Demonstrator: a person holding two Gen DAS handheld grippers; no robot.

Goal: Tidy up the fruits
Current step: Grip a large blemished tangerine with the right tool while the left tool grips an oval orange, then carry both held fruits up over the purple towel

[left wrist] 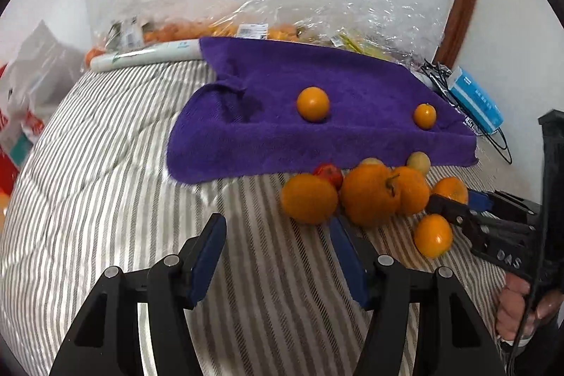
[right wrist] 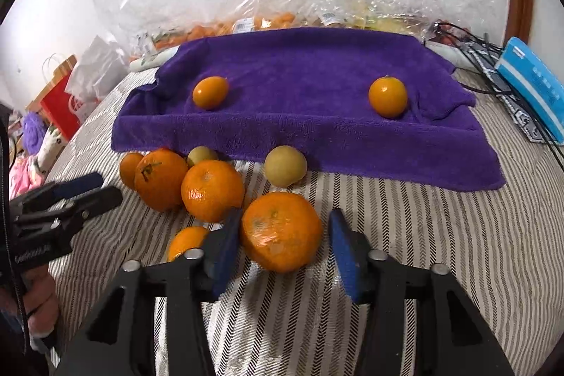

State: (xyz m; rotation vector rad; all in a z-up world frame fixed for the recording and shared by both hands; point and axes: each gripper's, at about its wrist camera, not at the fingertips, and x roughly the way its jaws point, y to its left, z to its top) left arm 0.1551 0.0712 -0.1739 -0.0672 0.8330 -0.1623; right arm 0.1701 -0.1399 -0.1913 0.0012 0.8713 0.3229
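A purple towel (left wrist: 282, 136) (right wrist: 317, 59) lies on the striped bedding with two small oranges on it (right wrist: 210, 92) (right wrist: 387, 96). In front of it sits a cluster of loose fruit: several tangerines (right wrist: 211, 189), two pale yellow fruits (right wrist: 284, 166) and a red one (left wrist: 328, 173). My right gripper (right wrist: 282, 235) is low over the bedding with a large tangerine (right wrist: 282, 231) between its blue pads; the left pad is at its skin, and a gap shows at the right pad. My left gripper (left wrist: 278, 235) stands open over bare bedding, just left of the cluster, with nothing in it.
Crinkled clear plastic bags (right wrist: 282, 13) with more fruit line the wall behind the towel. A blue box (right wrist: 532, 83) and black cables (right wrist: 469, 41) lie at the right. A white tube (left wrist: 144, 55) and a red paper bag (right wrist: 61, 101) are at the left.
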